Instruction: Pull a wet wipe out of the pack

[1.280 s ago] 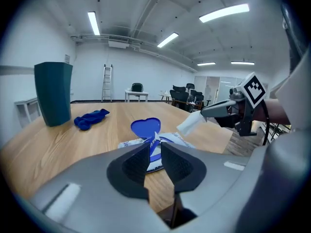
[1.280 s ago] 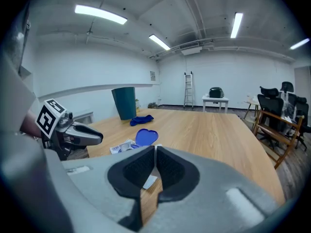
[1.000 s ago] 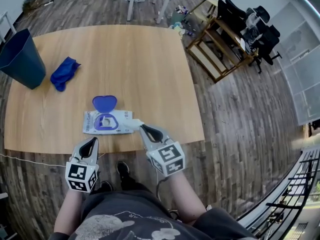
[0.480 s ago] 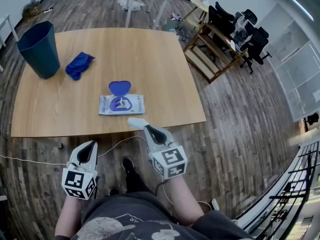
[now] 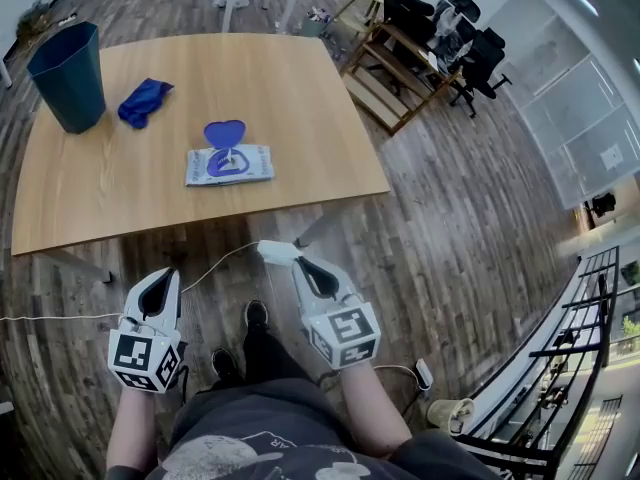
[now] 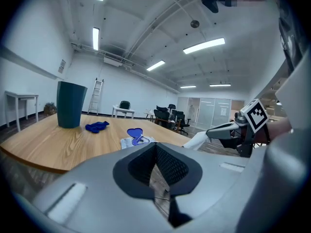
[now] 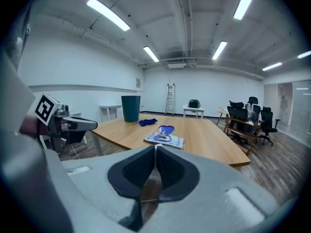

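Left gripper: jaws closed on nothing. Right gripper: jaws pinch a wipe over the floor (a mere sliver in its own view, plain in the left gripper view). Beyond, the pack lies on the table, lid open.

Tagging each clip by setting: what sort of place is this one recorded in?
Probably an open-plan office or lab hall: black office chairs, a large wooden table, and strip lights on a high, bare ceiling.
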